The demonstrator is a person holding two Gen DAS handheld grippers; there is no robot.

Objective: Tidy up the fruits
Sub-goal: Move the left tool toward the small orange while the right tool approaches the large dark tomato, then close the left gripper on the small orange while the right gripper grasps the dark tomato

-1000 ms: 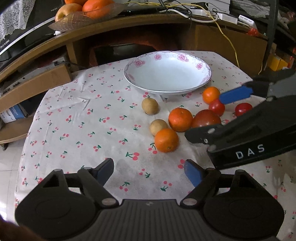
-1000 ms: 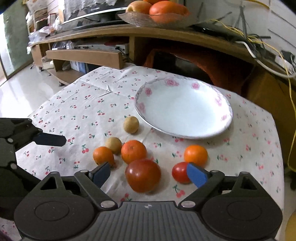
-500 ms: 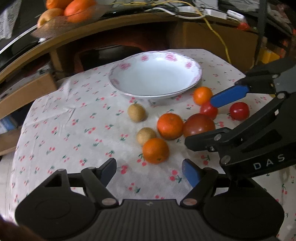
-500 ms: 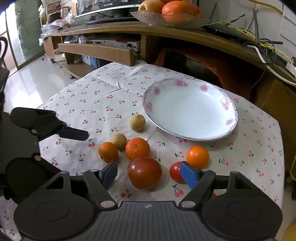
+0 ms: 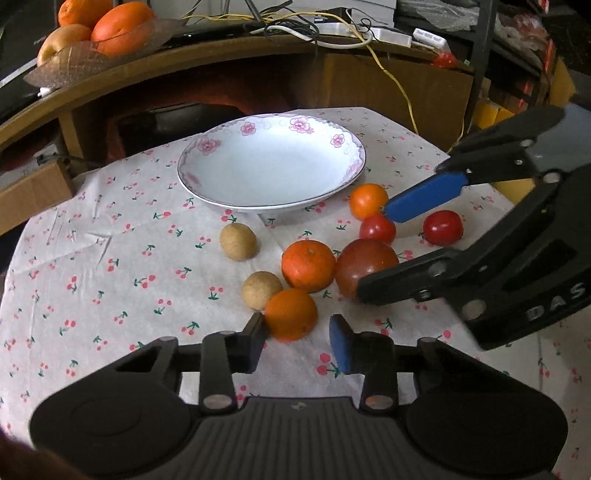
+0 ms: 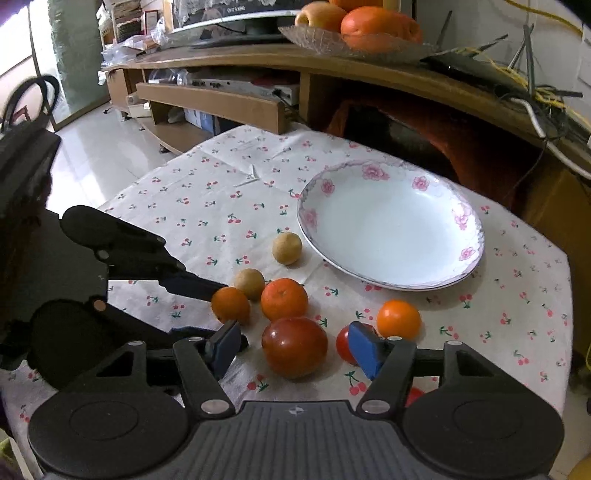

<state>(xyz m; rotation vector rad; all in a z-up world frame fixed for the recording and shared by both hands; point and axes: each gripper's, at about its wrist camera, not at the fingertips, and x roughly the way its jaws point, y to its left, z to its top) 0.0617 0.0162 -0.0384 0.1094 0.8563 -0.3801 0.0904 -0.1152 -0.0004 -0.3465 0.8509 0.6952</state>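
Note:
An empty white flowered plate (image 5: 271,170) (image 6: 391,225) sits at the far side of the cherry-print table. Before it lie oranges, tan round fruits, a large red tomato (image 5: 365,266) (image 6: 294,345) and small red tomatoes (image 5: 442,228). My left gripper (image 5: 297,338) is open, its jaws on either side of the nearest orange (image 5: 291,314) (image 6: 231,305), the left pad touching it. My right gripper (image 6: 293,349) is open, its jaws on either side of the large tomato. It also shows in the left wrist view (image 5: 402,243).
A glass dish of oranges and an apple (image 5: 99,33) (image 6: 354,27) stands on the wooden TV cabinet behind the table, with cables (image 5: 332,26) beside it. The table's edge drops to tiled floor (image 6: 96,147) on the left.
My left gripper has moved forward and narrowed until its jaws flank the nearest orange. My right gripper has moved forward around the large tomato.

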